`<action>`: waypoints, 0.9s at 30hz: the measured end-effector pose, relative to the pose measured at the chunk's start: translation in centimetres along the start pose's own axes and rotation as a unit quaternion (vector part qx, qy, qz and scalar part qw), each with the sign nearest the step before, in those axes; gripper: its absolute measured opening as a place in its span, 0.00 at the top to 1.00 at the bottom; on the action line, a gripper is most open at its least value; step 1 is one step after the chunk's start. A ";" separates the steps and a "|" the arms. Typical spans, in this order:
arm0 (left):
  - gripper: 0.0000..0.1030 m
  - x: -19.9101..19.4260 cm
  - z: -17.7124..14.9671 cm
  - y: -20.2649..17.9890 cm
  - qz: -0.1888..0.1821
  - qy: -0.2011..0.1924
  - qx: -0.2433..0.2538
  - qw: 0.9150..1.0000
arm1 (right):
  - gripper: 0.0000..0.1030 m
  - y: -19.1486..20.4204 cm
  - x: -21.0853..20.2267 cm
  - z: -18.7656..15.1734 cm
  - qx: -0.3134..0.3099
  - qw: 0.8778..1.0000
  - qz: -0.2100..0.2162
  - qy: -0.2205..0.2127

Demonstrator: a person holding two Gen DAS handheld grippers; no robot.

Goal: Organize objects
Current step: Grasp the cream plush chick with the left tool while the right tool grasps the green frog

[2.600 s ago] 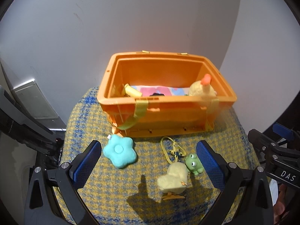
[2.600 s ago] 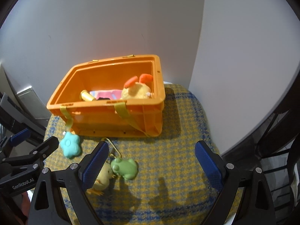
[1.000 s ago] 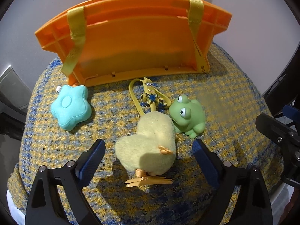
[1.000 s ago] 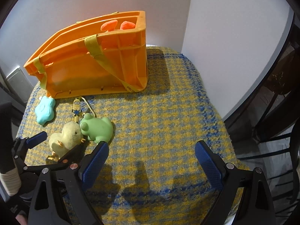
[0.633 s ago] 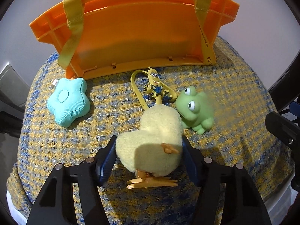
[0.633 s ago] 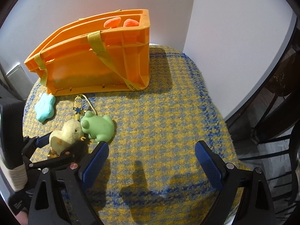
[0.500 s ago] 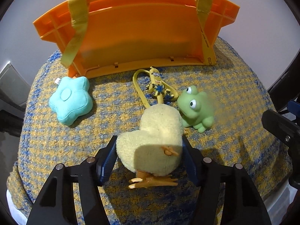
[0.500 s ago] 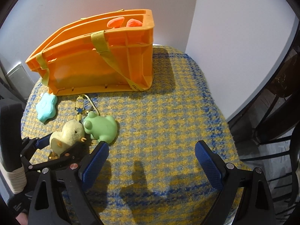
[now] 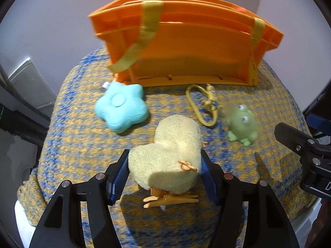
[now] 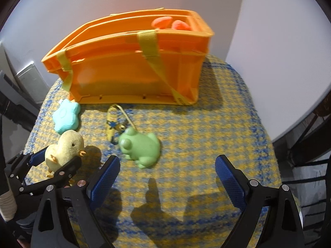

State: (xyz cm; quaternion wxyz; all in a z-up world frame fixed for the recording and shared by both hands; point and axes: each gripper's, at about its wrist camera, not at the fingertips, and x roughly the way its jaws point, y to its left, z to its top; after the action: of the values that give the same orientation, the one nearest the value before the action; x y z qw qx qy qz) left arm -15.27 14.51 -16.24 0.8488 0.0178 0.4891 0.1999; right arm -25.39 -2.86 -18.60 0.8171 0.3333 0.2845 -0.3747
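Note:
My left gripper (image 9: 165,173) is shut on a pale yellow plush chick (image 9: 171,155), held just above the woven yellow-and-blue cloth (image 9: 82,144); the chick also shows in the right wrist view (image 10: 65,149). My right gripper (image 10: 167,177) is open and empty, just short of a green rubber frog (image 10: 140,146). The frog (image 9: 243,125), a teal plush star (image 9: 122,109) and a yellow minion keychain (image 9: 206,105) lie in front of the orange crate (image 9: 186,49). Orange plush parts (image 10: 171,23) show over the crate's rim.
The cloth covers a round table whose edge drops off close on all sides. White walls stand close behind the crate (image 10: 134,66). A grey box (image 9: 26,82) sits low at the left. Black chair parts (image 10: 306,144) stand at the right.
My left gripper closed on the chick and has lifted and shifted it left, away from the frog. My right gripper has moved closer to the frog and stays open.

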 end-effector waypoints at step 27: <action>0.39 2.0 -0.2 4.0 0.001 -0.001 -0.022 1.000 | 0.25 2.8 6.8 1.1 0.003 0.999 0.008 0.052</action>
State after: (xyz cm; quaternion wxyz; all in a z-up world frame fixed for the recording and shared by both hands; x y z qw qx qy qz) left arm -15.82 18.89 -17.09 0.8493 0.0000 0.4837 0.2112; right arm -19.11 -5.13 -21.84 0.8031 0.3572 0.3227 -0.3511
